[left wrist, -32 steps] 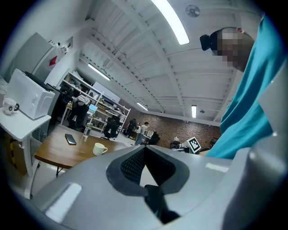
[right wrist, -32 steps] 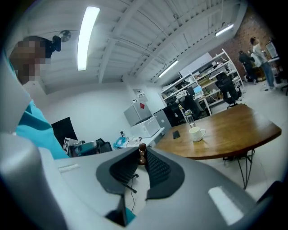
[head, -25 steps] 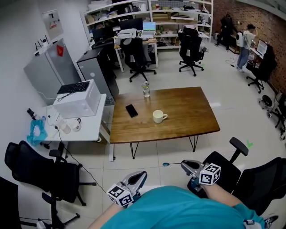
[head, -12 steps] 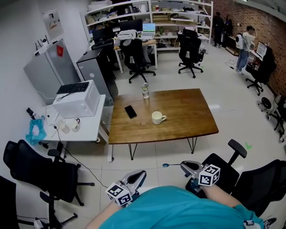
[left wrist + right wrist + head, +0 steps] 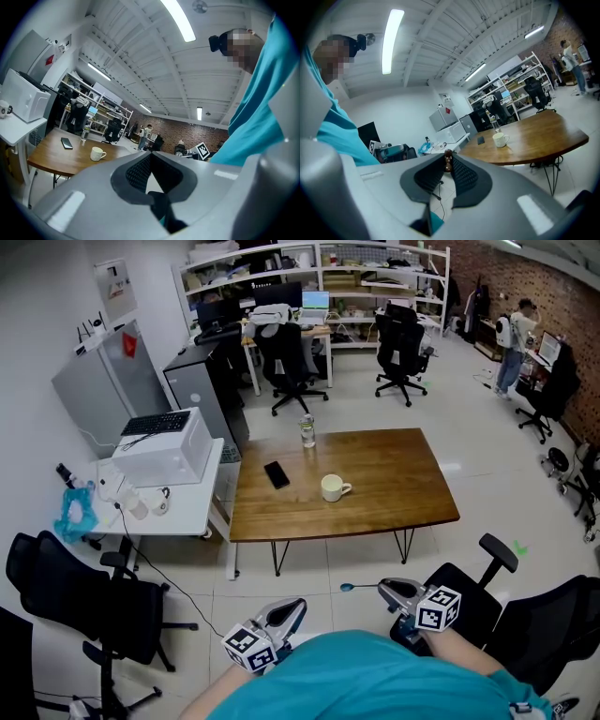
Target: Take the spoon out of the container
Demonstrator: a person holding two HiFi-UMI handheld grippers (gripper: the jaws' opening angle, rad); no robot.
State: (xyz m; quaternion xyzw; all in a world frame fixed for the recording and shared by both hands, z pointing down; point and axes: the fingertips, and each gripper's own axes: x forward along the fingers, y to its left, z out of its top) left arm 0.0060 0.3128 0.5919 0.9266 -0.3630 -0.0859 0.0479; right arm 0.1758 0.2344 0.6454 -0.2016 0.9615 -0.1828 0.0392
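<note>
Our right claw (image 5: 382,587) is clenched on the spoon (image 5: 360,585). In the right gripper view the dark pads of that claw (image 5: 448,165) pinch the brown end of the spoon (image 5: 448,157), which pokes up just past them. From the head view we see the spoon lying roughly level, its small bowl pointing toward our left. It is out over the tiled floor (image 5: 314,570), between us and the near edge of the wooden bench (image 5: 403,474).

The spoon is well apart from the white mug (image 5: 332,487), which stands upright near the middle of the bench with its handle toward our right. We can make out nothing sticking out of the mug.

Our left claw (image 5: 296,606) is closed as well, but on nothing. In the left gripper view that claw (image 5: 150,155) has its jaws meeting at the front, with only open space behind them. We hold both claws low, close to our teal shirt (image 5: 375,681).

On the bench a black phone (image 5: 276,473) lies just left of the mug, and a clear bottle (image 5: 306,428) stands by the far edge. A white bench (image 5: 178,507) sits beside the wooden one on our left and carries a white box (image 5: 159,448). One black chair (image 5: 84,596) stands at our left, and another (image 5: 487,589) is just beside the right claw.
</note>
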